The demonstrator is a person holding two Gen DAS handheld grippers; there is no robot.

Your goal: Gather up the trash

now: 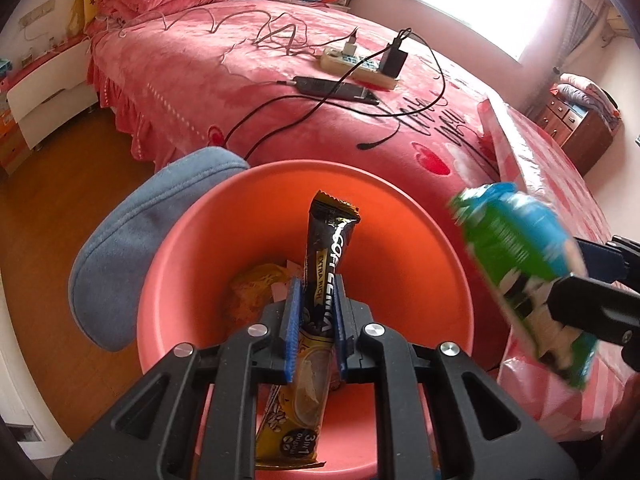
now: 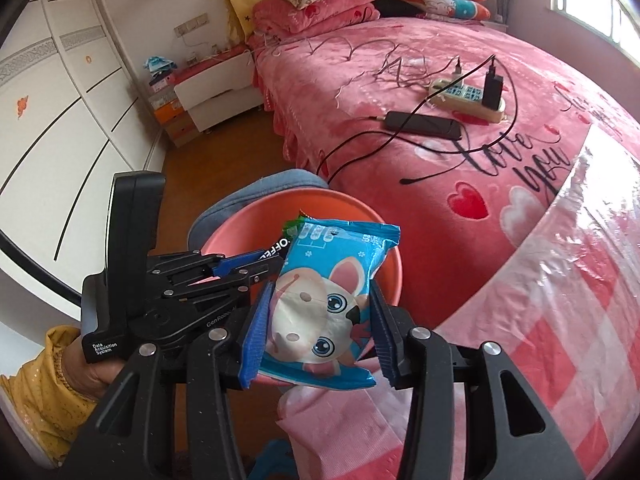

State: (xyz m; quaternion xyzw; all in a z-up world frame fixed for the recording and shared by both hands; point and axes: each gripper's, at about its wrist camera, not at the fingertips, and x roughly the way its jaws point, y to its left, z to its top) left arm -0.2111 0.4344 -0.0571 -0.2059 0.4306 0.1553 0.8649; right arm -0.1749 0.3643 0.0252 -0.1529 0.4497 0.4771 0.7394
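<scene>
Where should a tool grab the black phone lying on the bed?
Take the phone across its narrow width, near the middle, coming straight down from above. It lies flat on the soft bed cover, so its long edges are the reachable sides. Avoid the end where a cable is plugged in.

The bin (image 1: pixel 400 240) is plain coral-orange inside and out. Just beside the bin, the cushion (image 1: pixel 132 248) is dusty denim blue with pale stitching. Above the bin, the coffee sachet (image 1: pixel 316 300) runs black at its top with white lettering and a yellow band, turning gold and cream lower down. The snack packet (image 2: pixel 324 304) beside it is bright blue, printed with a white cartoon rabbit with pink ears and blue eyes; its other face is green. The gripper pads (image 2: pixel 256 336) are royal blue on black frames. Behind the bin, the bedspread (image 2: pixel 400 152) is pink with red hearts and black script.
</scene>
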